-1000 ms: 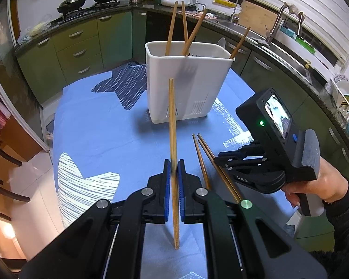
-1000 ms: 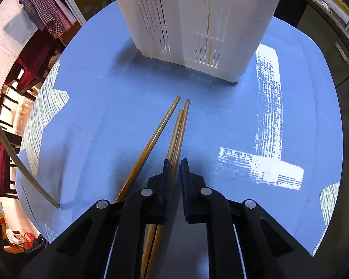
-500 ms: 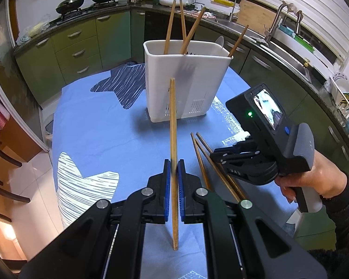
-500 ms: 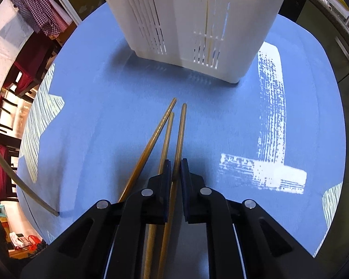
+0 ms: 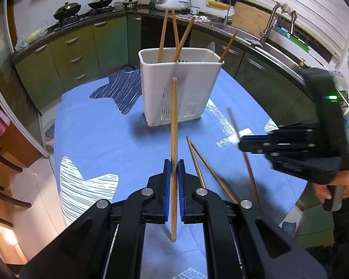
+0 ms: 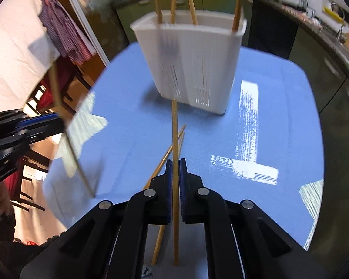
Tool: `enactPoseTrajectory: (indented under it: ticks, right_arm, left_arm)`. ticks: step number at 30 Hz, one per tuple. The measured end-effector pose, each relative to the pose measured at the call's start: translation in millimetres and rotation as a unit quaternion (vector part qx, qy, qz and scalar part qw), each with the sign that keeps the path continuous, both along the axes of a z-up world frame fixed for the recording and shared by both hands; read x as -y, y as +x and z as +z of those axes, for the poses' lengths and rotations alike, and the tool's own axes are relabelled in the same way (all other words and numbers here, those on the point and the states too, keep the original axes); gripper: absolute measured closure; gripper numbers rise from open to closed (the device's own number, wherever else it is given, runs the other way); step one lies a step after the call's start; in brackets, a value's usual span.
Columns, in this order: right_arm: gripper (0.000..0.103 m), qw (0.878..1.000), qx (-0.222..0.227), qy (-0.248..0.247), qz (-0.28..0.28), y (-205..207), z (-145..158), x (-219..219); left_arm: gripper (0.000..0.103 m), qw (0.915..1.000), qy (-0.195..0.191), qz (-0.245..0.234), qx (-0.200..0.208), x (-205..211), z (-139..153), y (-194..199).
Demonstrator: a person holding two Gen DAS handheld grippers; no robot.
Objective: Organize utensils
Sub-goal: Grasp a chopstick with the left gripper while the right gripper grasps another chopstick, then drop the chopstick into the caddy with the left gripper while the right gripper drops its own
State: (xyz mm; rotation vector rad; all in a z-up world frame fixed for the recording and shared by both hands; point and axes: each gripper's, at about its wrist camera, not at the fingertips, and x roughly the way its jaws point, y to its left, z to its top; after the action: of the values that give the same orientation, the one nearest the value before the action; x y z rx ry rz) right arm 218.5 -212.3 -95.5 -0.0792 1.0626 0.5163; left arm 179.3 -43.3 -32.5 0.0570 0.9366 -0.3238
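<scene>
Left gripper [image 5: 173, 172]: its blue pads are pressing together on one wooden chopstick [image 5: 173, 139], which is standing nearly upright between them, with its upper end showing in front of the holder and its lower end hanging over the cloth.

Right gripper [image 6: 175, 172]: it is pinching a second chopstick [image 6: 174, 139] between its closed pads, the stick pointing toward the holder (in the left wrist view this gripper is blurred at the right edge, clear of the cloth, with the stick slanting through its tip).

Right hand [image 5: 332, 186]: it is gripping the handle of the right device at the right edge of the left wrist view.

Utensil holder [image 5: 179, 88]: a white slotted plastic bin is standing upright toward the far side of the table, ahead of both grippers and apart from them.

Contents of holder: four chopsticks [image 5: 162, 37] are leaning up out of its top at different angles; a pale utensil tip is also showing near the far rim, too unclear to identify.

Loose chopsticks [image 5: 204, 169]: two are lying on the cloth between the grippers, crossing near their far ends.

Tablecloth [image 5: 100, 134]: blue with white and dark brushed shapes, it is covering the table.

Background: green kitchen cabinets [image 5: 76, 53] are running along the wall behind the table.
</scene>
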Motion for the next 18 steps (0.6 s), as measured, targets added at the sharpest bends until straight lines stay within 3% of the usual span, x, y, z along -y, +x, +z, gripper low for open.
enactPoseTrajectory:
  ticks: [10,18]
  right_arm:
    - [0.097,0.999,0.04,0.029,0.002,-47,36,32]
    - [0.097,0.998,0.057,0.04,0.001,-58,49,44]
  left_arm:
    - [0.097,0.9995,0.003,-0.013,0.027,4,17,-18]
    - [0.097,0.9993,0.005,-0.012,0.034,6,24,-19]
